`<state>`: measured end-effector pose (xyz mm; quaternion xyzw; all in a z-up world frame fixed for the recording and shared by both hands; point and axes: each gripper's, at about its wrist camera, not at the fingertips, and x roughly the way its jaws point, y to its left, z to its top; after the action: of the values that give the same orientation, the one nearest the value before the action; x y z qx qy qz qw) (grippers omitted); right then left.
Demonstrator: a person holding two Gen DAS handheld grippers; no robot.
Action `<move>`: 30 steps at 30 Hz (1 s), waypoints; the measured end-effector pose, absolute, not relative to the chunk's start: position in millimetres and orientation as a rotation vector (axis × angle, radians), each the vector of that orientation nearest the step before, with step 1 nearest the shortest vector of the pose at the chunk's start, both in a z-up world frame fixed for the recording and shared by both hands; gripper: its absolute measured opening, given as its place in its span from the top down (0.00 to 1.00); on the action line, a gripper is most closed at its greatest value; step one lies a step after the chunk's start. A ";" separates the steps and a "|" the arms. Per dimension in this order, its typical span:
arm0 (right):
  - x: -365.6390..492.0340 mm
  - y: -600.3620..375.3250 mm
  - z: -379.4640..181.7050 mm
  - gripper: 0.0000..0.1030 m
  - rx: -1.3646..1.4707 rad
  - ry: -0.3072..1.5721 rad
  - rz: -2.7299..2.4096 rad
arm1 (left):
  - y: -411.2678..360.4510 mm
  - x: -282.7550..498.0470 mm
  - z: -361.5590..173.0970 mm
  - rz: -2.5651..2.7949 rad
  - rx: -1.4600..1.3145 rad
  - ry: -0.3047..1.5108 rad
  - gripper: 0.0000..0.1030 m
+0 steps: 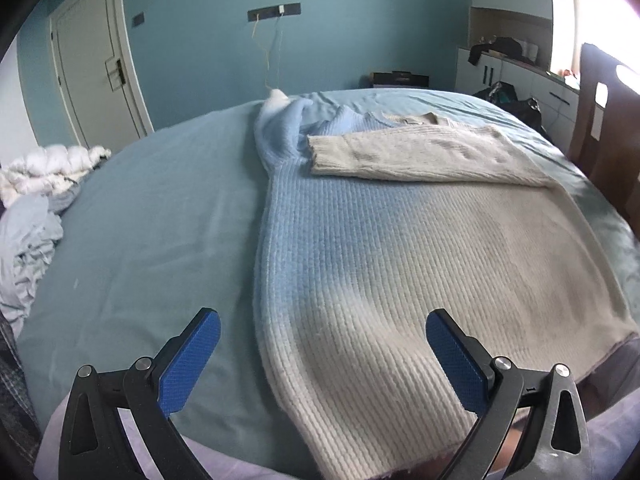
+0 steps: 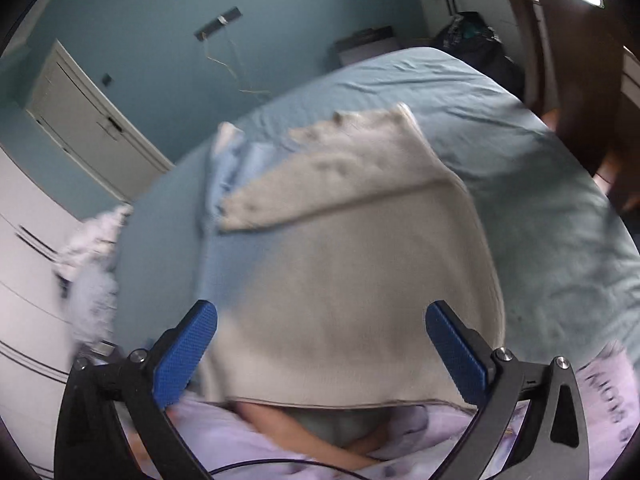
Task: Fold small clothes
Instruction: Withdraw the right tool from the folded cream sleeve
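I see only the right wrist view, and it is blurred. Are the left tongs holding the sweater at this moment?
Observer: No. The left tongs are open over the near part of the sweater, and nothing is pinched between them.
Operator: Does the cream sleeve lie flat?
Observer: Yes. The cream sleeve lies flat across the chest, and its cuff ends on the blue half.
Operator: And the blue sleeve?
Observer: The blue sleeve is bunched along the sweater's left edge with its white cuff at the far end. It is not laid across.
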<state>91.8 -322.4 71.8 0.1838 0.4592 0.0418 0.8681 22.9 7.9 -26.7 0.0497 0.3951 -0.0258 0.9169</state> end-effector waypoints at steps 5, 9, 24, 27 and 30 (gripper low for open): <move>97.6 -303.2 11.7 0.01 0.400 1.008 0.117 | -0.1 13.1 -27.5 -0.043 0.153 0.809 0.00; 116.8 -292.5 15.7 0.01 0.440 1.028 0.181 | 4.4 18.4 -27.7 -0.027 0.131 0.826 0.00; 136.0 -287.9 -14.1 0.01 0.414 0.977 0.163 | 42.1 114.9 -16.2 0.038 0.191 0.914 0.00; 146.6 -284.9 -36.3 0.01 0.446 1.055 0.182 | 68.3 165.6 -18.3 0.069 0.154 0.945 0.00; 152.9 -282.1 -48.6 0.01 0.491 1.096 0.218 | 95.7 221.7 -27.4 0.101 0.072 0.987 0.00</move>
<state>152.9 -282.1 -48.6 0.2306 0.5147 0.1025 0.8194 221.7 95.7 -27.4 0.0343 0.4732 0.0484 0.8790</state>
